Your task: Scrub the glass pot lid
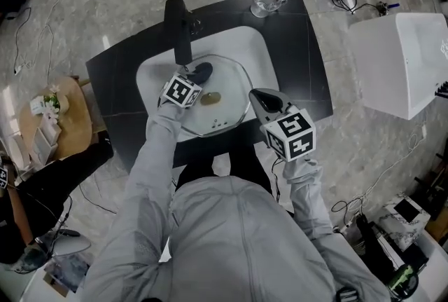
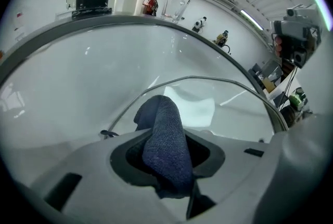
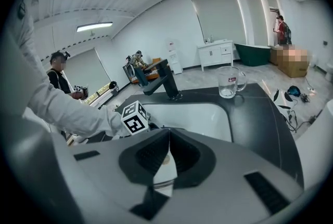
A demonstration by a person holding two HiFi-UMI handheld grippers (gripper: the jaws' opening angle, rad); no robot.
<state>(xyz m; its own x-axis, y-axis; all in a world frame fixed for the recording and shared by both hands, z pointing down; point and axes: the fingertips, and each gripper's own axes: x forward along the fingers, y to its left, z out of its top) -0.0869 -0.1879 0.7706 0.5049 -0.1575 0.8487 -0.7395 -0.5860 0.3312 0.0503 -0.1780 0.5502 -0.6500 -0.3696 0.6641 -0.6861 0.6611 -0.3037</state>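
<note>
The glass pot lid [image 1: 222,94] lies tilted in the white sink [image 1: 248,41], its brownish knob [image 1: 211,99] near the middle. My left gripper [image 1: 198,76] is shut on a dark blue cloth [image 1: 202,71] at the lid's far left part. In the left gripper view the cloth [image 2: 165,137] fills the jaws of the left gripper [image 2: 166,153], and the lid's metal rim [image 2: 208,79] arcs just ahead. My right gripper [image 1: 255,99] is shut on the lid's right rim. In the right gripper view the lid's edge [image 3: 162,168] shows between the jaws of the right gripper [image 3: 166,158].
A black faucet [image 1: 180,31] stands at the sink's back left on the black countertop [image 1: 301,55]. A glass mug [image 1: 267,1] sits at the counter's far edge. A white box [image 1: 402,62] stands to the right, a round wooden table [image 1: 66,118] to the left. Cables lie on the floor.
</note>
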